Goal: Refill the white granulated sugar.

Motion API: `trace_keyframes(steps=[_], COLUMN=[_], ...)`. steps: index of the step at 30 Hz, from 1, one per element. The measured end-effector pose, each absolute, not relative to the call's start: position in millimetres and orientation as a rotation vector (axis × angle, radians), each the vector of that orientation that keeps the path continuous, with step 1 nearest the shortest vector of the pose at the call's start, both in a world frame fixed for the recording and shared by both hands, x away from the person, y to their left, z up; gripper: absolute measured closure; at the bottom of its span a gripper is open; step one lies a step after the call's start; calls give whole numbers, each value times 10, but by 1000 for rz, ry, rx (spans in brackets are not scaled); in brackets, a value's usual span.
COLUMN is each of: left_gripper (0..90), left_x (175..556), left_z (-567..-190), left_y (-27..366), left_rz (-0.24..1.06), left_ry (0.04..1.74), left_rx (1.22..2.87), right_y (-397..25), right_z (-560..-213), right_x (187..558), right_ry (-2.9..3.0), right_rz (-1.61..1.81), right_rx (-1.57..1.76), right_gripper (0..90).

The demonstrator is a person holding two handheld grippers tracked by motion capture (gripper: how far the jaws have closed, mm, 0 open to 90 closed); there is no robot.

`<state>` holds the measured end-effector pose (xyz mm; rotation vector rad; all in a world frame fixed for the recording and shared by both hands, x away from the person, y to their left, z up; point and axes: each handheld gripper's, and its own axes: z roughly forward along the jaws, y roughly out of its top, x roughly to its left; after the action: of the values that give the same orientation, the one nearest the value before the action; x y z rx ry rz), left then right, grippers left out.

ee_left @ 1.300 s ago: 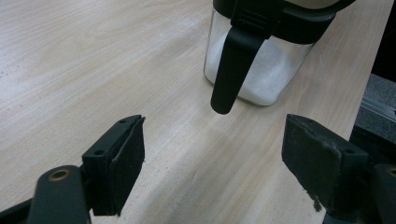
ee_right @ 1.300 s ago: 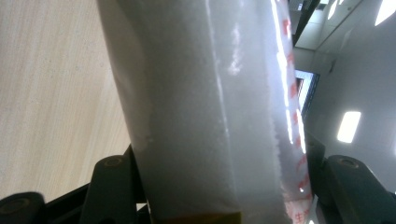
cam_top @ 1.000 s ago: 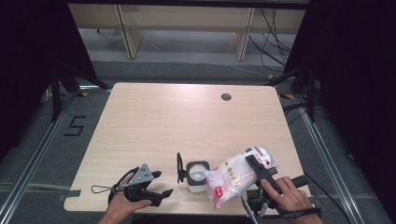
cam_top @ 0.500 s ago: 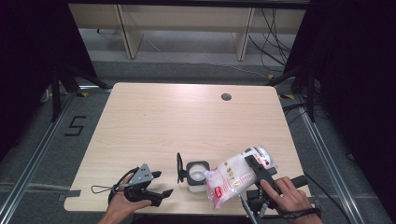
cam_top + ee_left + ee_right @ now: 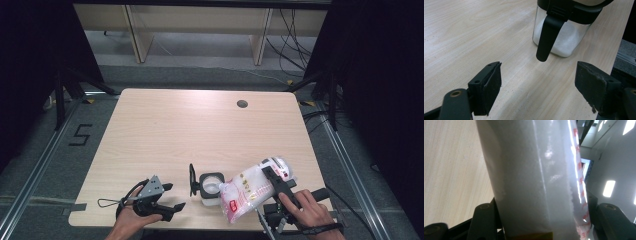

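Note:
A clear square jar (image 5: 211,187) partly filled with white granules stands near the table's front edge, its black lid (image 5: 192,180) swung open to its left. In the left gripper view the jar (image 5: 560,37) stands just ahead, a black lid latch (image 5: 548,35) hanging down its side. My left gripper (image 5: 169,198) (image 5: 537,85) rests open to the jar's left, nothing between its jaws. My right gripper (image 5: 274,181) (image 5: 544,220) is shut on a plastic bag (image 5: 250,189) (image 5: 531,177) of white powder with red print, tilted with its lower end beside the jar's mouth.
The light wooden table (image 5: 200,130) has a round cable hole (image 5: 242,104) at the back right. Shelving legs and cables lie on the floor beyond the far edge. The jar, bag and both hands are close to the front edge.

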<state>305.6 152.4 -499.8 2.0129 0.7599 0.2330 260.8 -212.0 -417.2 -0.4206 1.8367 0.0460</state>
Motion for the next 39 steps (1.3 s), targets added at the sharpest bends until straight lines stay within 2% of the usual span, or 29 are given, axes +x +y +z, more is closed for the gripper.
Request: trace_keyframes(steps=[30,32,34,39], left_gripper=[209,209,209,209], left_x=[3059,3072,3057,3060], left_z=[-4993,-4987,-4993,-4994], left_y=[1533,1548,1532,1532], left_rz=[237,252,238,235], left_ry=[753,737,759,757], left_rx=[2018,2045,2017,2018], right_y=[-2150,-2186,-2175,-2205], right_z=[-4151,-4203,-4150,-4134], right_x=[2624,2597,2631,2638], right_ry=[1872,1885,1859,1857], right_rz=[64,106,89,97], right_rx=[-409,-303,-400,-394], right_gripper=[450,451,451,453])
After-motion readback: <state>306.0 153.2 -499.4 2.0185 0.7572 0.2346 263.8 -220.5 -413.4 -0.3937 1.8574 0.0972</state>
